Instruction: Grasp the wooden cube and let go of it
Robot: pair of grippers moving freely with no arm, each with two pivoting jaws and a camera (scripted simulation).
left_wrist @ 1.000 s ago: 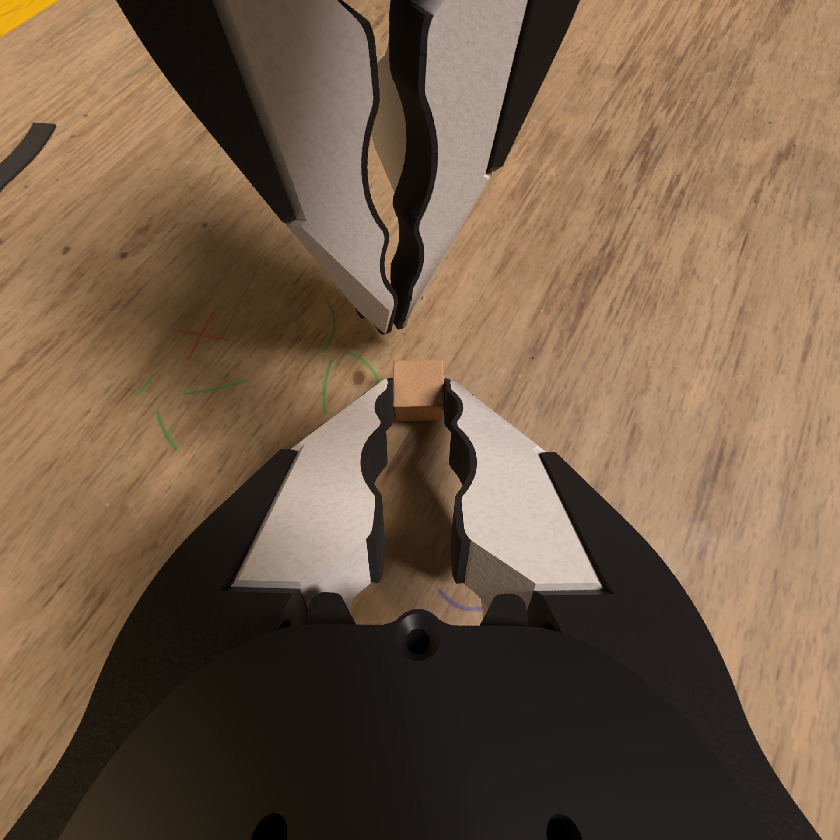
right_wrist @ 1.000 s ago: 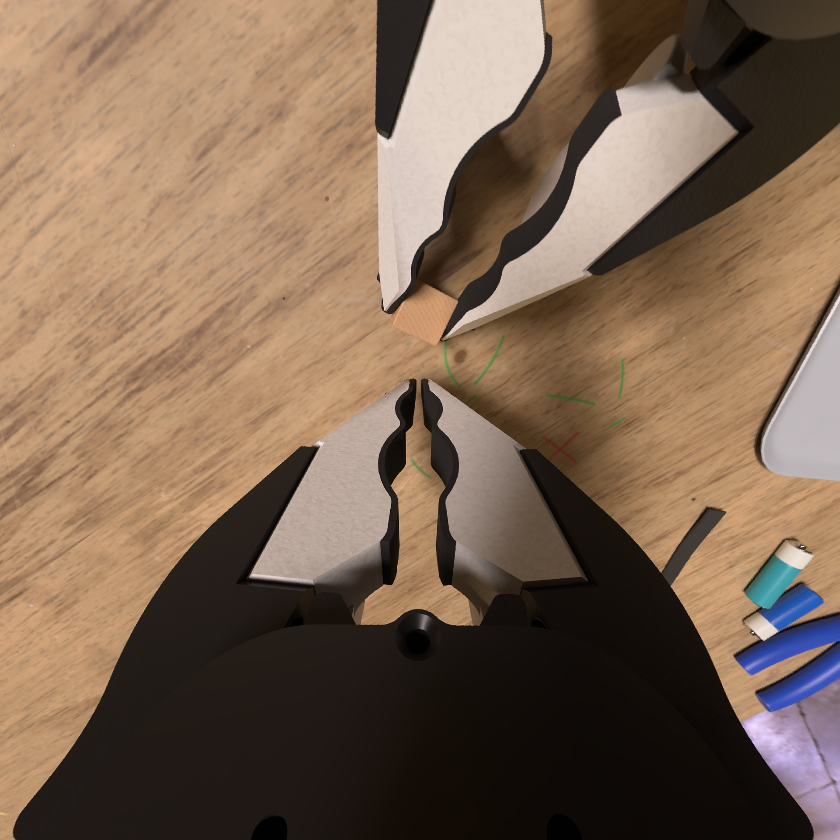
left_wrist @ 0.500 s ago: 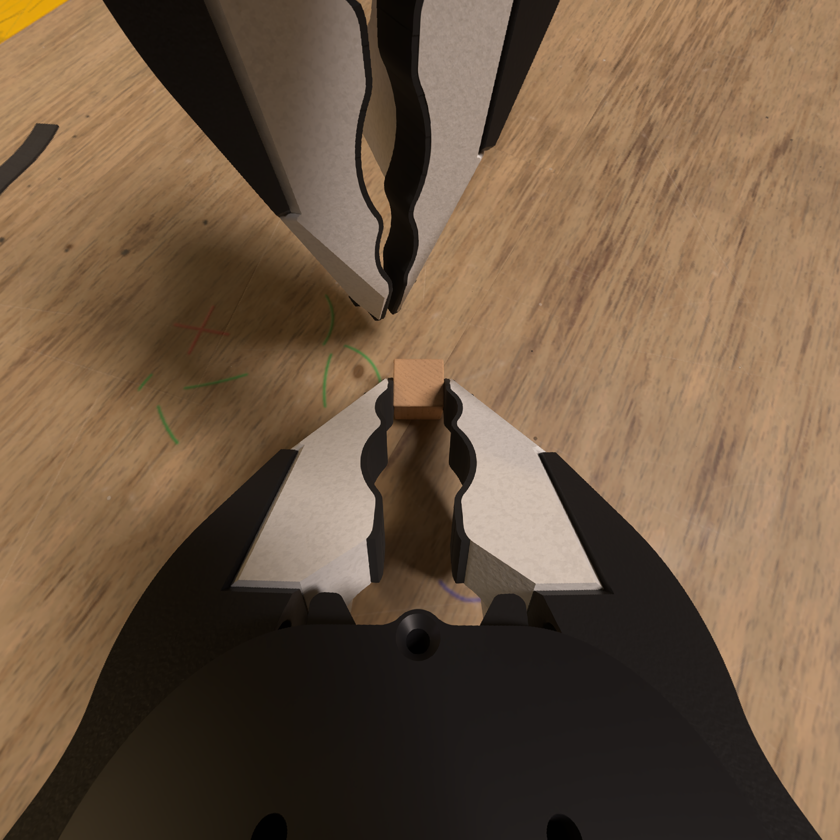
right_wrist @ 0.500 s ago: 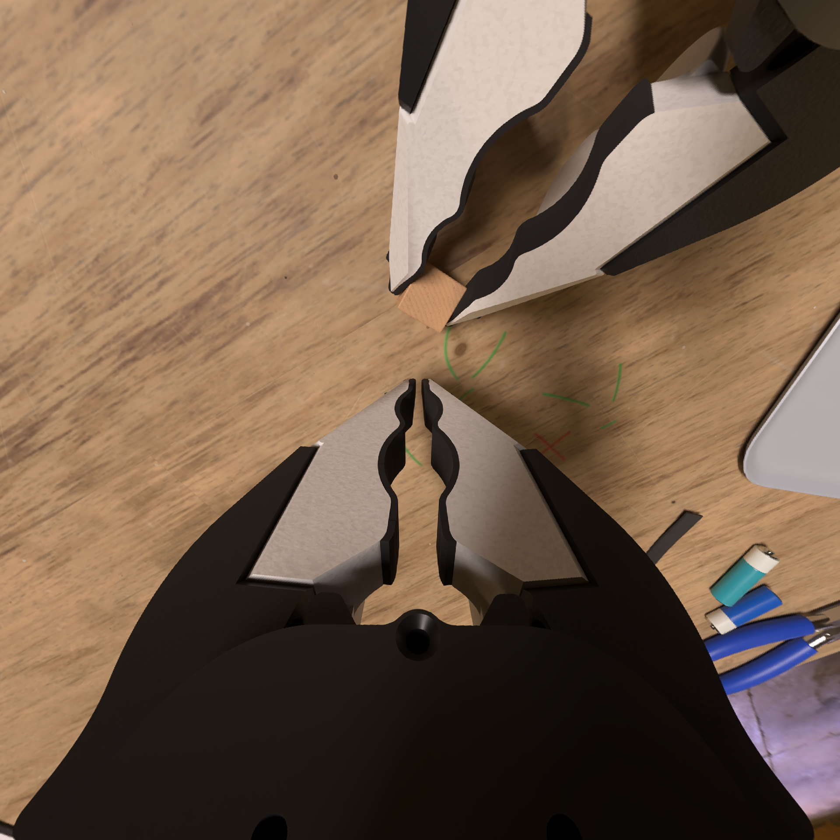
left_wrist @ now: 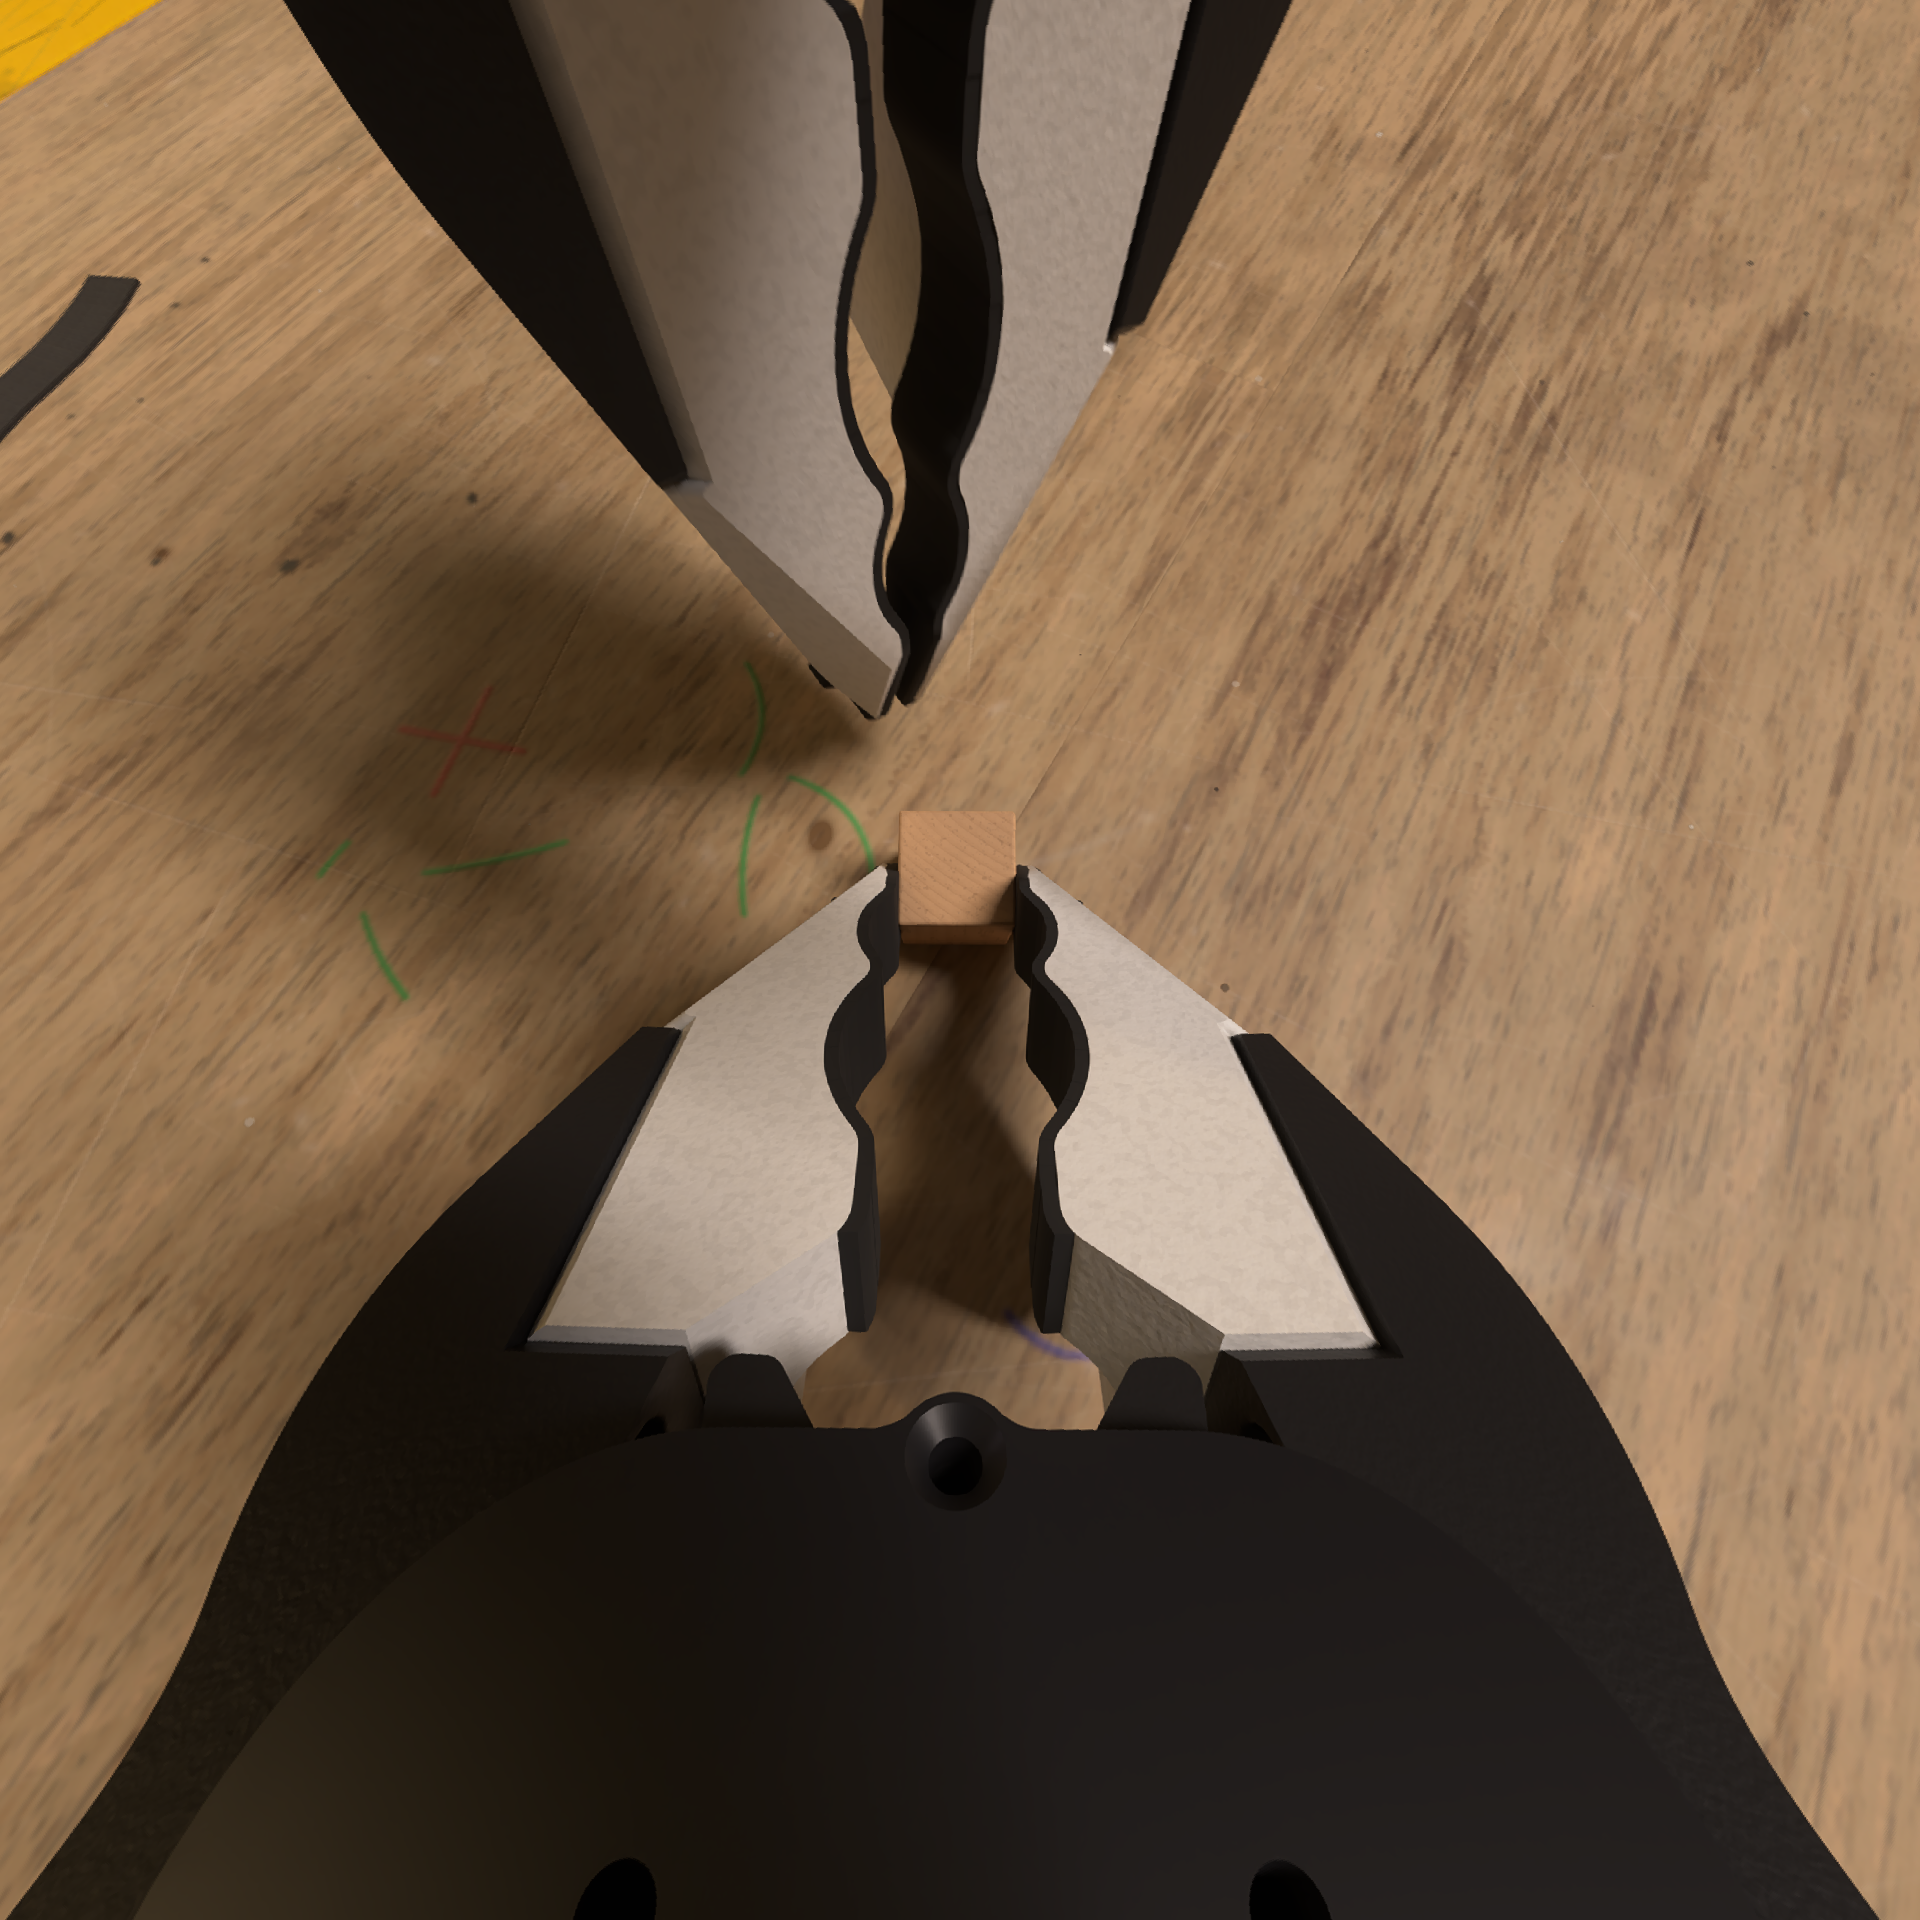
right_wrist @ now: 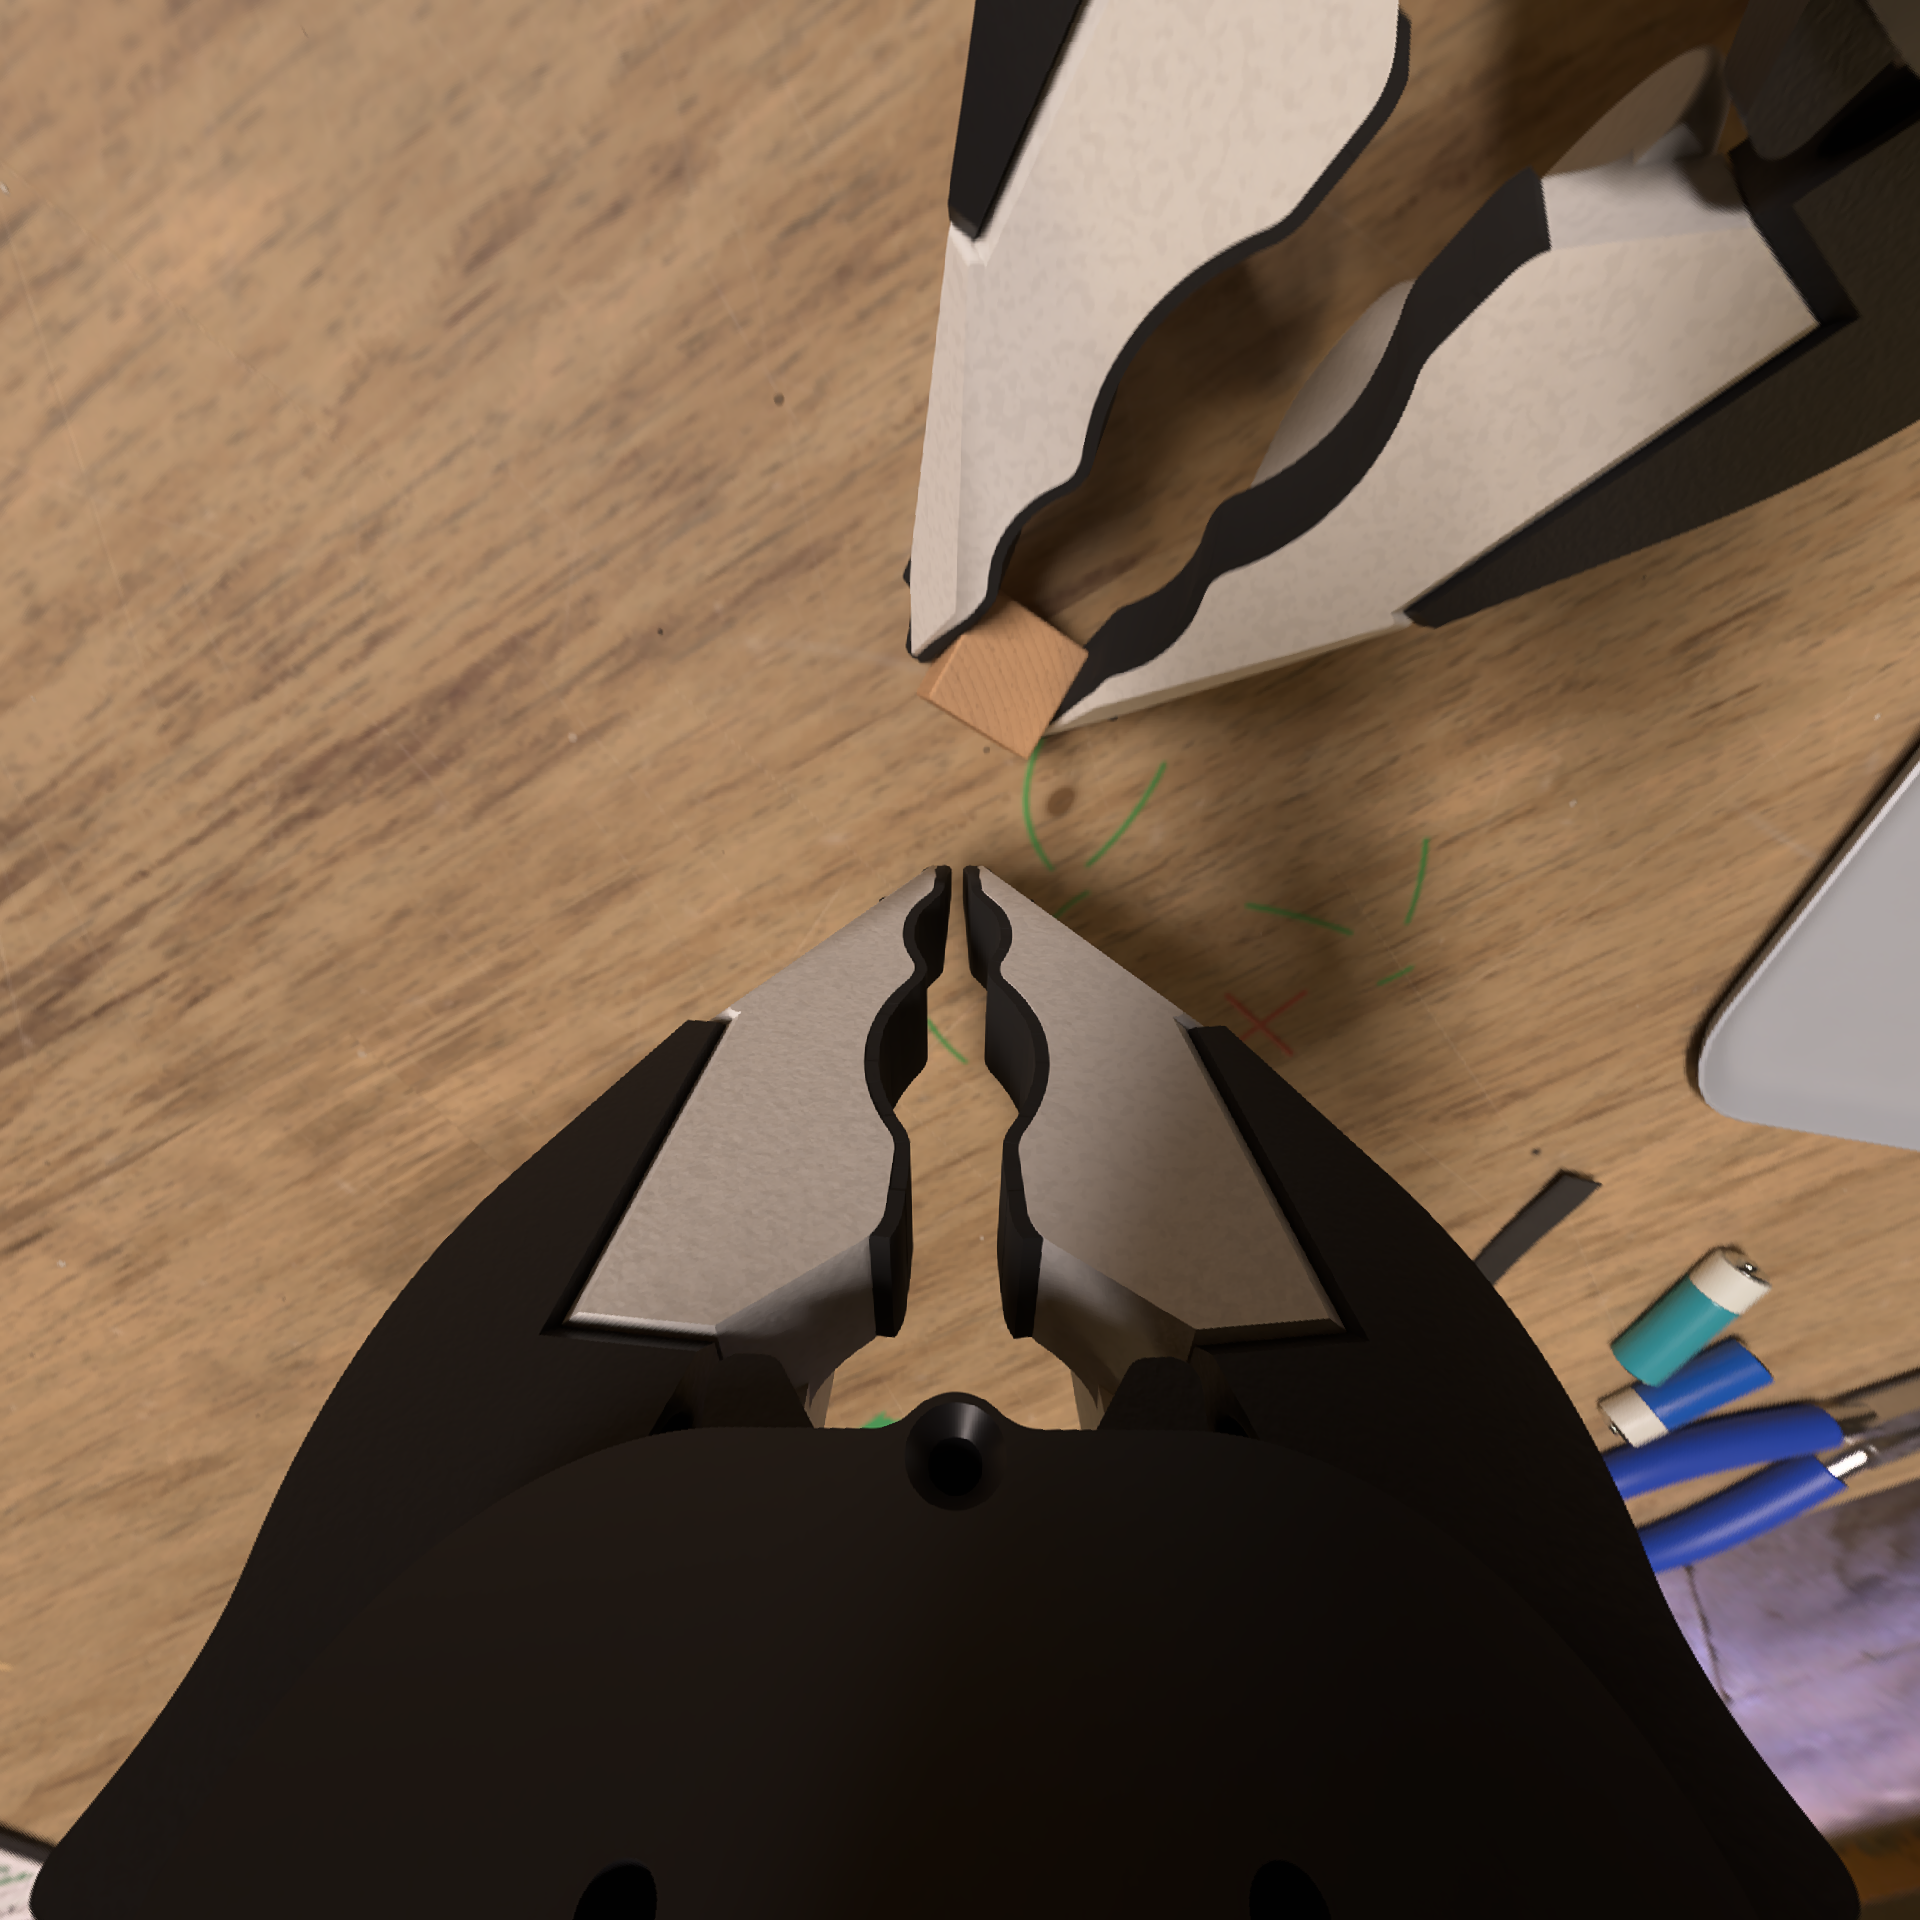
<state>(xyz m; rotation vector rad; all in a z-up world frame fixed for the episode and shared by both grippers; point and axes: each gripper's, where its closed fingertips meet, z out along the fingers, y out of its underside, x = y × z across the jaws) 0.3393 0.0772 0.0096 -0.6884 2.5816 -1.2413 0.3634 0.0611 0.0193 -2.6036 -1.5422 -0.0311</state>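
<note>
A small wooden cube [left_wrist: 956, 873] sits between the fingertips of my left gripper [left_wrist: 956, 883], which is shut on it above the wooden table. In the right wrist view the cube [right_wrist: 1003, 675] shows held at the tips of the left gripper [right_wrist: 997, 665], farther off at the upper right. My right gripper [right_wrist: 957, 878] is shut and empty, its tips nearly touching, a short way in front of the cube. It also shows in the left wrist view [left_wrist: 899, 696], pointing down at the table just beyond the cube.
Green arcs [left_wrist: 753, 831] and a red cross [left_wrist: 462, 743] are drawn on the table left of the cube. In the right wrist view a grey tray corner [right_wrist: 1829, 1008], two small batteries [right_wrist: 1688, 1314], blue-handled pliers [right_wrist: 1735, 1475] and a black strip [right_wrist: 1538, 1226] lie at the right.
My right gripper has drawn back from the cube and the left gripper, still shut. The left gripper keeps hold of the cube.
</note>
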